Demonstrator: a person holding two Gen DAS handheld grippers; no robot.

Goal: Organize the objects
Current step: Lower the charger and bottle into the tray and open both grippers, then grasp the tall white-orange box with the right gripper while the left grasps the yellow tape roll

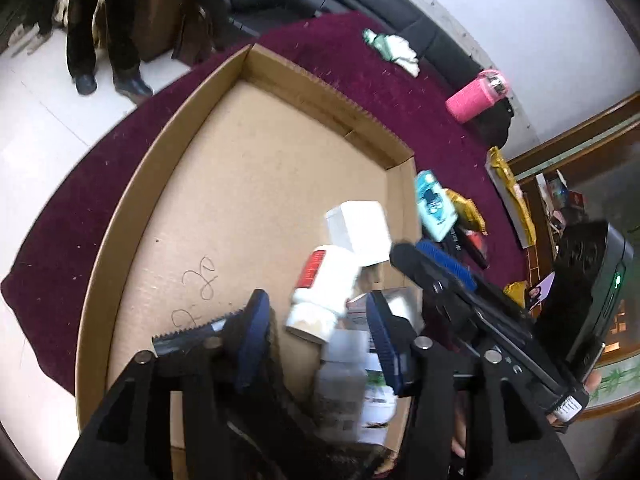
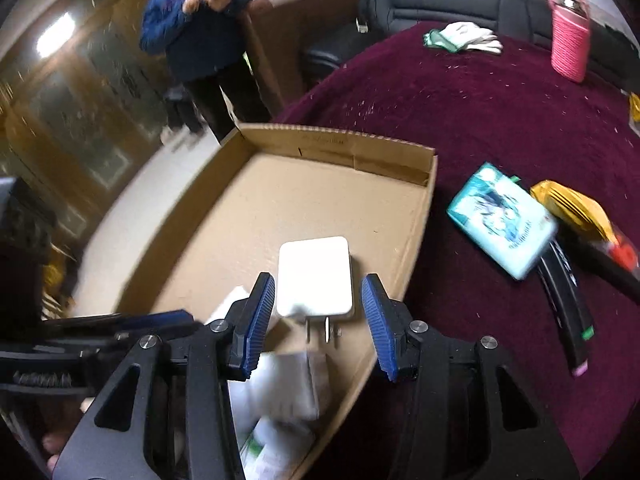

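In the left wrist view the cardboard tray fills the left and centre, and the left gripper at lower centre stands parted with the red-labelled white bottle lying loose between its pads, apparently just dropped in for sorting. In the right wrist view the right gripper at lower centre gapes wide around the white plug adapter, gripping nothing, while the teal packet at right waits on the maroon cloth.

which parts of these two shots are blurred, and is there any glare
Left wrist view: the white bottle and white charger are motion-smeared, while the cardboard box rim stays fairly sharp. Right wrist view: the teal packet is smeared; a bright light patch glares at the upper left.
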